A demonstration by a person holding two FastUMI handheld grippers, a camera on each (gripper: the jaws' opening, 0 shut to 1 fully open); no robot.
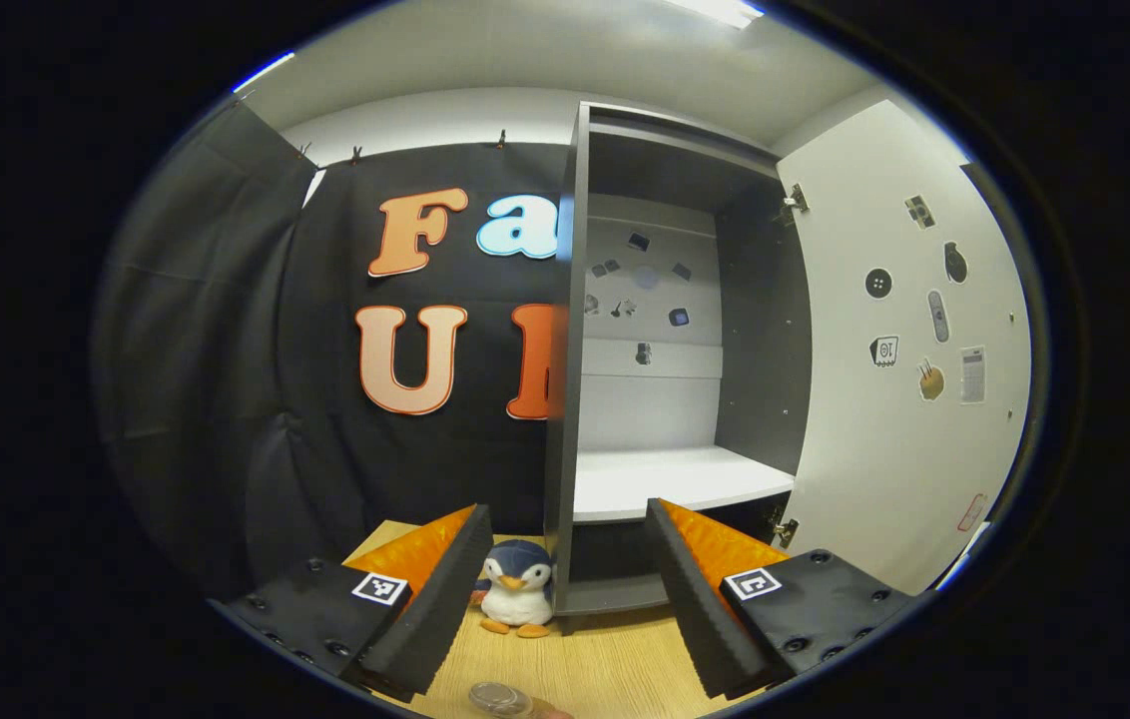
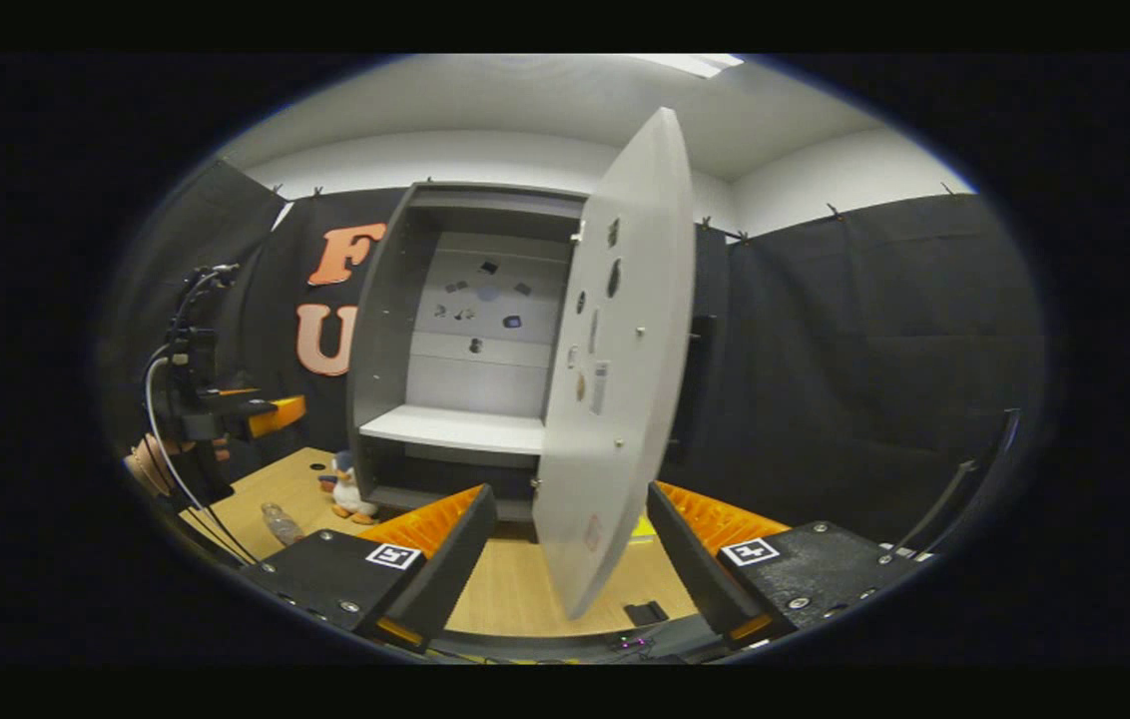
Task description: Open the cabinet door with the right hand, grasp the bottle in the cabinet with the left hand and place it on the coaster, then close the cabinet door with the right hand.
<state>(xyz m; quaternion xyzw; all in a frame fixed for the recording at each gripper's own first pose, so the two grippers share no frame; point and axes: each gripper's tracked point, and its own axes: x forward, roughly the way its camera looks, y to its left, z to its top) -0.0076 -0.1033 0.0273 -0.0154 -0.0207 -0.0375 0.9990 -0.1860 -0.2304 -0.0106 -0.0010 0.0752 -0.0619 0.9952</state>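
The cabinet door (image 2: 615, 379) stands wide open, its free edge hanging just ahead of the right gripper (image 2: 570, 544) and between its 2 fingers, which are spread well apart and touch nothing. The shelf (image 2: 455, 429) inside the cabinet (image 1: 670, 350) is bare.

The bottle (image 2: 281, 521) is out on the wooden surface (image 2: 515, 599), off beyond the right gripper's left finger, close to a penguin toy (image 2: 350, 494). In the left gripper view a clear rounded top (image 1: 500, 697) sits at the bottom edge, below and between the fingers, probably the same bottle; whether a coaster lies under it cannot be told. The left gripper (image 1: 565, 589) is also spread wide and empty, with the penguin toy just past its left finger and the cabinet's lower opening ahead of its right finger.

Judging by this, only the closing of the door seems left. The door looks like a stiff, light panel on 2 hinges; it should swing freely with a push from 1 finger against the flat face near the free edge, far from the hinges. The bottle appears clear, thin plastic, light, smooth and easy to tip, best taken around its middle if it needs shifting.
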